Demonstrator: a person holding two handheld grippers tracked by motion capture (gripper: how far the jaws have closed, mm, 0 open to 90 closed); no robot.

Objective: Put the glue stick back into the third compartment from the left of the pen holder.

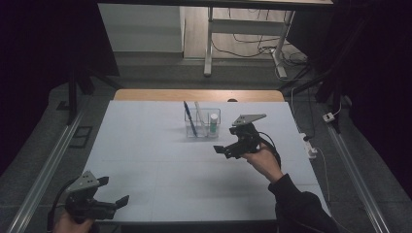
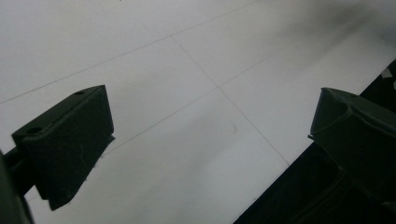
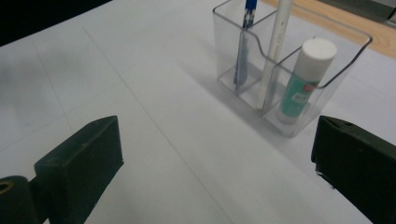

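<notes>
Up close, the right gripper point(image 3: 215, 163) (fingers spread wide, empty) faces a green-labelled glue stick point(image 3: 303, 81) standing in a clear plastic organiser point(image 3: 327, 88); the left gripper point(image 1: 109, 191), likewise gaping, idles over white surface point(image 2: 187, 116).

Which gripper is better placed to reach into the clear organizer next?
Right. The right gripper hangs open beside the clear organizer, facing its glue stick. The left gripper sits open at the table's near corner.

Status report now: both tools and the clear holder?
Right tool open, empty, near clear holder. Left tool open, empty, at table's near edge. Pens and glue stick inside. Nothing in the way.
</notes>
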